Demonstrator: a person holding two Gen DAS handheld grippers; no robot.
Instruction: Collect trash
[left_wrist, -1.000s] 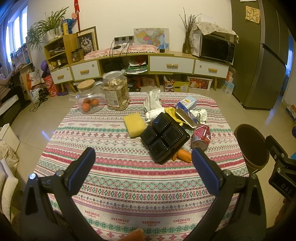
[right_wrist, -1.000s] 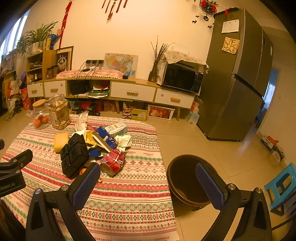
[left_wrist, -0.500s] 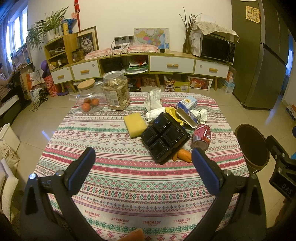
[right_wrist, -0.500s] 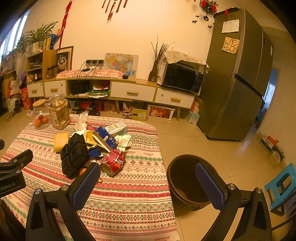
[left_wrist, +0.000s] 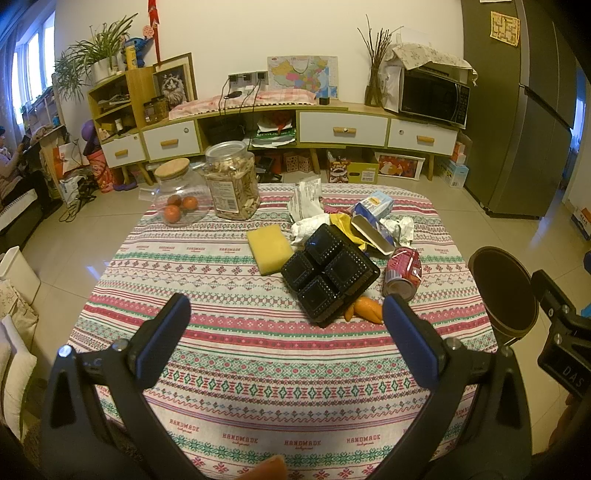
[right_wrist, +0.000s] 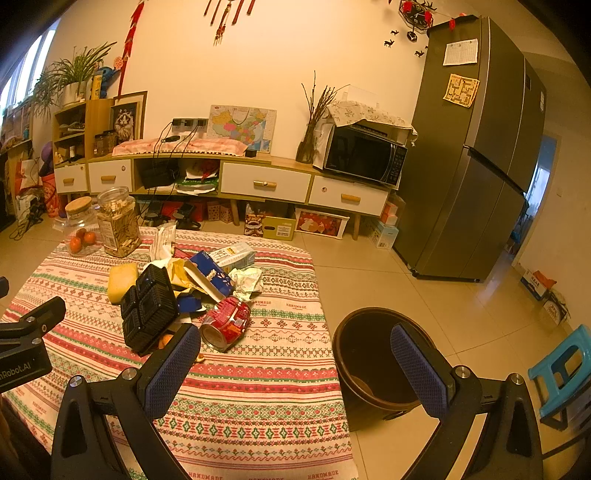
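Mostly, the trash lies heaped on the far right part of the patterned tablecloth (left_wrist: 229, 354): a crushed red can (left_wrist: 402, 271), a black plastic tray (left_wrist: 328, 275), crumpled paper (left_wrist: 308, 227) and cartons (right_wrist: 210, 275). Just beside that table edge, a brown bin (right_wrist: 373, 365) stands on the floor, probably for short drops. Left gripper (left_wrist: 286, 312) and right gripper (right_wrist: 295, 345) both hover spread wide, holding nothing.

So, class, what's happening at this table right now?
A person holds two grippers over a patterned tablecloth. The left gripper and right gripper are both open and empty. A pile of trash, including a crushed can and black tray, lies untouched. The brown bin waits beside the table.
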